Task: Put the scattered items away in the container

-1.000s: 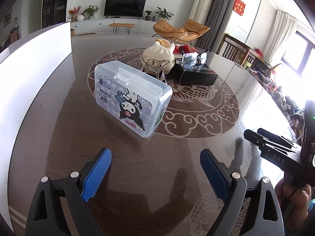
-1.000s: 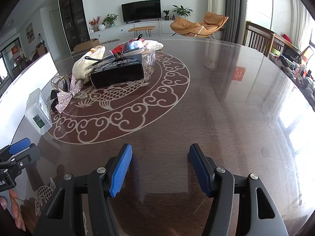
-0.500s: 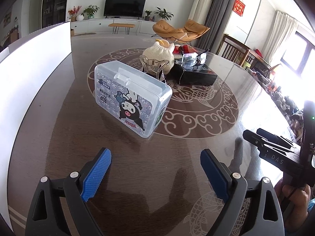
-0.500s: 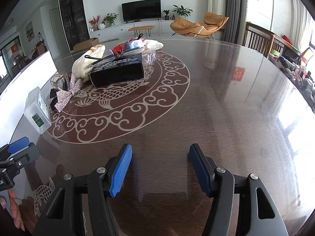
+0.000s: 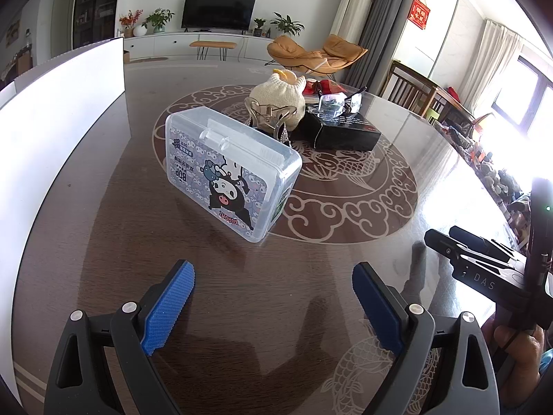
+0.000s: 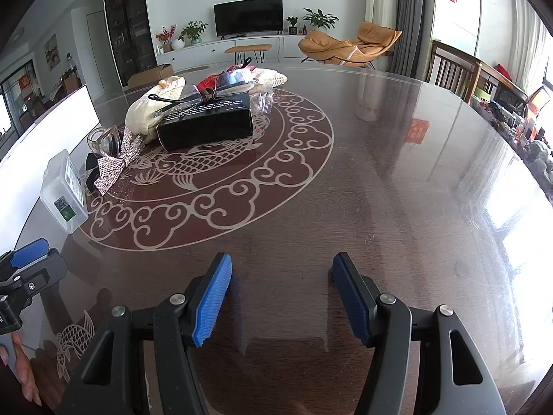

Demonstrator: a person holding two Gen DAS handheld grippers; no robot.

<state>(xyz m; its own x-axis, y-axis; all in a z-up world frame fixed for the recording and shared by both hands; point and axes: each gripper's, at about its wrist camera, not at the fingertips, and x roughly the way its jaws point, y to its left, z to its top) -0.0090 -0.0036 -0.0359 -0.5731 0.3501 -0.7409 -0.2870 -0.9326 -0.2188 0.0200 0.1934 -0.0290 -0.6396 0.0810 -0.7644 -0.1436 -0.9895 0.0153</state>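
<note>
A clear plastic box [image 5: 231, 173] with a cartoon label stands on the dark table just beyond my left gripper [image 5: 271, 269], which is open and empty. Behind the box lie a clear hair claw [image 5: 268, 110], a cream knit pouch [image 5: 276, 97] and a black box [image 5: 345, 133] with glasses [image 5: 338, 102] on top. My right gripper [image 6: 282, 264] is open over bare table with nothing between its fingers. From there the clear plastic box [image 6: 64, 193], a rhinestone bow [image 6: 115, 162] and the black box [image 6: 207, 121] lie far left. A white container wall [image 5: 62, 121] runs along the left.
The table top [image 6: 380, 173] is glossy dark wood with a round fish-and-cloud inlay. Chairs [image 6: 452, 69] stand at its far right edge. A hand [image 5: 518, 346] holds the right gripper [image 5: 477, 259] at the right of the left wrist view. The living room lies beyond.
</note>
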